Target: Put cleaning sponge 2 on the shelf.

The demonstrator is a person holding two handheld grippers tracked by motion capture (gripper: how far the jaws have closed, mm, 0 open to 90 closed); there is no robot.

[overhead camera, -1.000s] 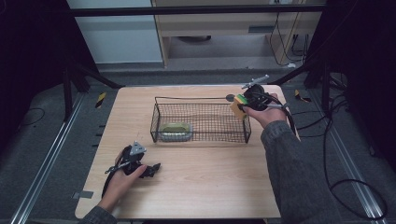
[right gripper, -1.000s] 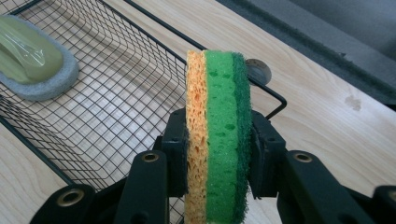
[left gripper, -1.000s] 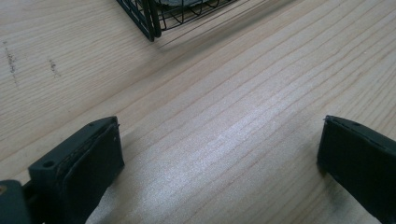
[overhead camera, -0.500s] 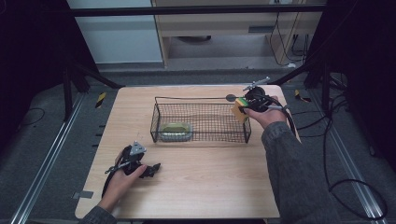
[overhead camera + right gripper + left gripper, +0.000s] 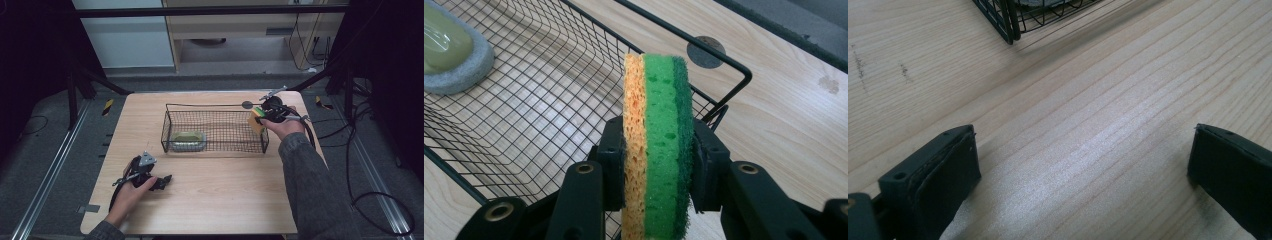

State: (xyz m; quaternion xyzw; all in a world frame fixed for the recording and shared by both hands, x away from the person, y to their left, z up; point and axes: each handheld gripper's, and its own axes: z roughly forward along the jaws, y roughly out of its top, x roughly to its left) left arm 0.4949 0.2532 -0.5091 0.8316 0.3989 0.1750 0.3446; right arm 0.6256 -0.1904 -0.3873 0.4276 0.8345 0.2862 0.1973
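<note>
A layered orange and green sponge [image 5: 656,145] stands on edge between the jaws of my right gripper [image 5: 261,118], which is shut on it. It hangs over the right end of a black wire basket [image 5: 215,106] on the wooden table [image 5: 225,190]. A grey-edged green sponge [image 5: 187,140] lies in the basket's left end, also seen in the right gripper view as the grey-edged sponge [image 5: 451,52]. My left gripper [image 5: 162,181] rests open on the table near the front left, nothing between its fingers [image 5: 943,170].
A round dark patch [image 5: 247,105] marks the table behind the basket. The basket's corner [image 5: 1008,22] lies ahead of the left gripper. Cables [image 5: 350,165] trail off the table's right side. Dark frame legs stand around the table.
My right gripper has carried the sponge slightly left and down, toward the basket's right end. The left gripper has stayed put.
</note>
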